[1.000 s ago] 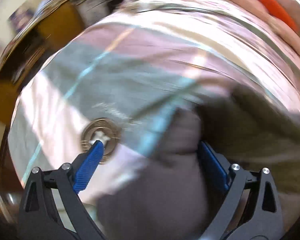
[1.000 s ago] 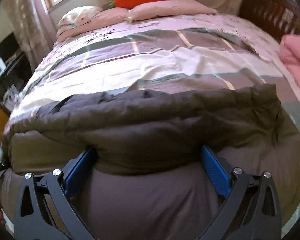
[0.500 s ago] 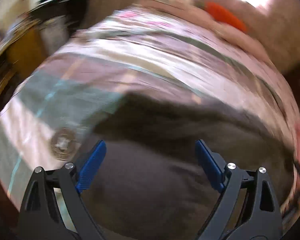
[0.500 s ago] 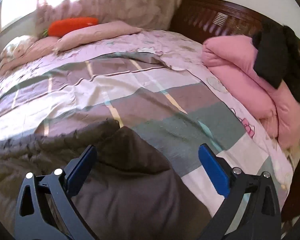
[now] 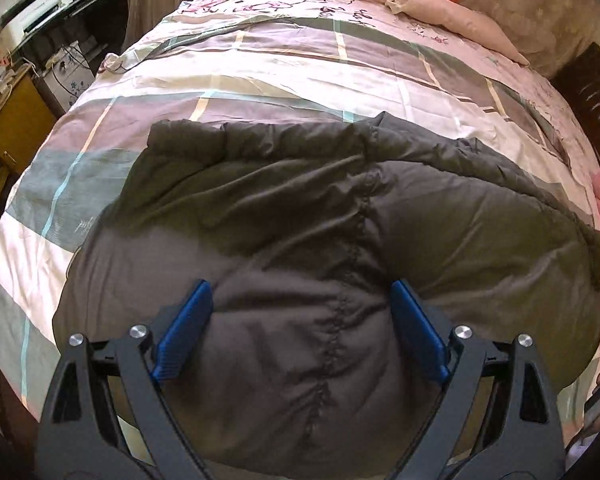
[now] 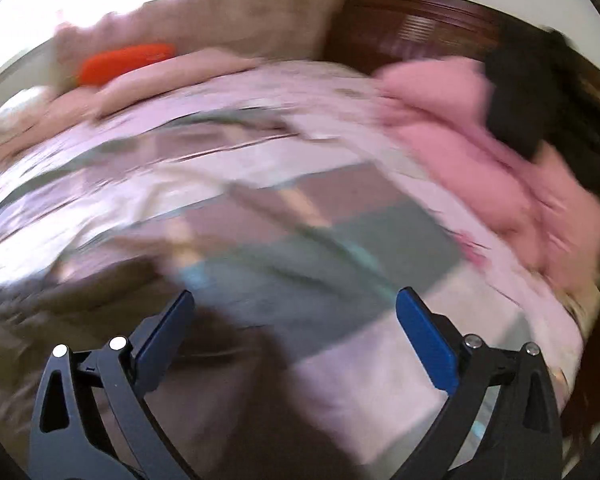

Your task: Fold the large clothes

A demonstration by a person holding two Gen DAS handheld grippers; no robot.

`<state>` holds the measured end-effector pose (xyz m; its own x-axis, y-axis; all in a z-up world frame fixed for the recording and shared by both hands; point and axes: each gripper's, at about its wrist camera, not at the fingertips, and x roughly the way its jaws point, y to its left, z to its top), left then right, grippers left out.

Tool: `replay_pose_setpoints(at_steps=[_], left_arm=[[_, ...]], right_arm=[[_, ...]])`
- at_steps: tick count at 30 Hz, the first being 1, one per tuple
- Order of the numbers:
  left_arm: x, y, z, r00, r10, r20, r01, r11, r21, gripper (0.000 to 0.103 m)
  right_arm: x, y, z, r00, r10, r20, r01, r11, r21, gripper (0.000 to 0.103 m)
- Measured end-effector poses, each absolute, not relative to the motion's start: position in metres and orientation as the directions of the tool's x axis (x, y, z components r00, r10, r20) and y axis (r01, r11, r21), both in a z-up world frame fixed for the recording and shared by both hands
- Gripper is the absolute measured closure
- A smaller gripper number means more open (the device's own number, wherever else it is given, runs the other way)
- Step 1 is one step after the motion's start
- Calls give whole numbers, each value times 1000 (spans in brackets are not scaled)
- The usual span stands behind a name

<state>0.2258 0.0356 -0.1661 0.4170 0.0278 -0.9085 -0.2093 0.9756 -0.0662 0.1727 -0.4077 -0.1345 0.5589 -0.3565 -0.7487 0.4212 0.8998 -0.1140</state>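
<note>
Both tongs, left (image 5: pixel 300 328) and right (image 6: pixel 296 328), hang spread and empty because my grey padded coat (image 5: pixel 320 240) lies bundled across the frame's lower half on the bed (image 5: pixel 260 64), awaiting another fold.

left gripper (image 5: pixel 300 330) now over jacket (image 5: pixel 320 240) (sharp view); right gripper (image 6: pixel 294 334) swung off

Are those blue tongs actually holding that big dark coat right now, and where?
No. Both the left tongs and right tongs stand open, gripping nothing; the dark coat lies loose on the bed.
</note>
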Motion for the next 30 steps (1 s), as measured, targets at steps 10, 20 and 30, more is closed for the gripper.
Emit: replay_pose_setpoints(at_steps=[10,20,30], left_arm=[[219,27,-144,513,117,-850,-162,986,38,11],[179,-8,-142,463,-34,-886,-19,999,-48,11],[205,-15,-198,377,-17,-926,-26,999,-28,2]], right_arm=[[146,-409,-113,470,-428,-772,607,792,-69,2],[109,-284,-170,400,-97,-911,181,983,-25,2],[156,-293,-210,420,-67,-905,167,986,4,1]])
